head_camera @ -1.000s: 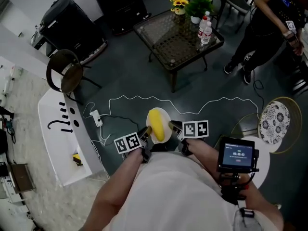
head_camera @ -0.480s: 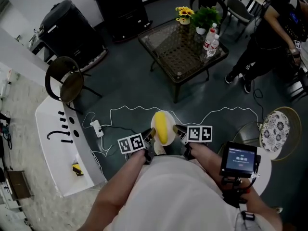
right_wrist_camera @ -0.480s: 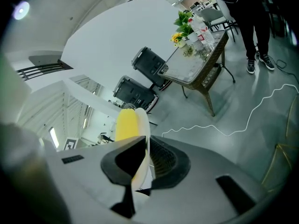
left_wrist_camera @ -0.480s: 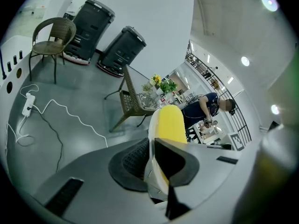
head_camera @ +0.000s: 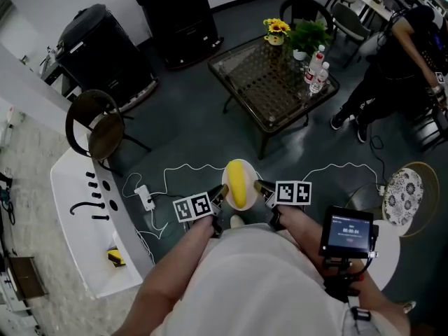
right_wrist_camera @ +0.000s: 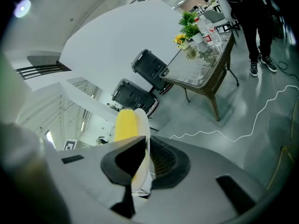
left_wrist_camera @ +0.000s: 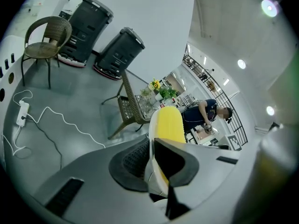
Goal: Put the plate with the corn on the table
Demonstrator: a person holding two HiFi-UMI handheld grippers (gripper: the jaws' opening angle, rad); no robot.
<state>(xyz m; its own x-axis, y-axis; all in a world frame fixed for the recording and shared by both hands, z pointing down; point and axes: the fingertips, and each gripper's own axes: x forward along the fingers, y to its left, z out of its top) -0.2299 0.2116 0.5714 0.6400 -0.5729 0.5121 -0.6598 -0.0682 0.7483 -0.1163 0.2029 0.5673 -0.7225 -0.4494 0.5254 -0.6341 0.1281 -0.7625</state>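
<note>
**Plate in the air, table drawing nearer**

Over the last second the dark glass-topped table with the woven frame [head_camera: 273, 75] slides lower in my head view, toward the grippers. I take that to mean I am closing on it. It still stands well ahead of both grippers and a little to their right, with bare grey floor and a white cable [head_camera: 182, 168] in between. So the carry is under way and the set-down has not begun.

The white round plate [head_camera: 225, 177] sits level between the two grippers, off the floor and close in front of me. The yellow cob of corn [head_camera: 239, 184] lies along its middle.

The left gripper [head_camera: 219, 196] has the near-left rim between its jaws. The gap is narrow and the jaws are closing further. In its own view the pads bear on the thin white edge [left_wrist_camera: 150, 171], with the corn [left_wrist_camera: 169, 125] just beyond them. The right gripper [head_camera: 260, 187] is clamped the same way on the opposite rim [right_wrist_camera: 144, 129], and the corn [right_wrist_camera: 125, 125] sits just past its pads.

Flowers, a potted plant and bottles crowd the table's far corner. The near part, closest to the grippers, looks free, and I judge it the place to aim for.
</note>
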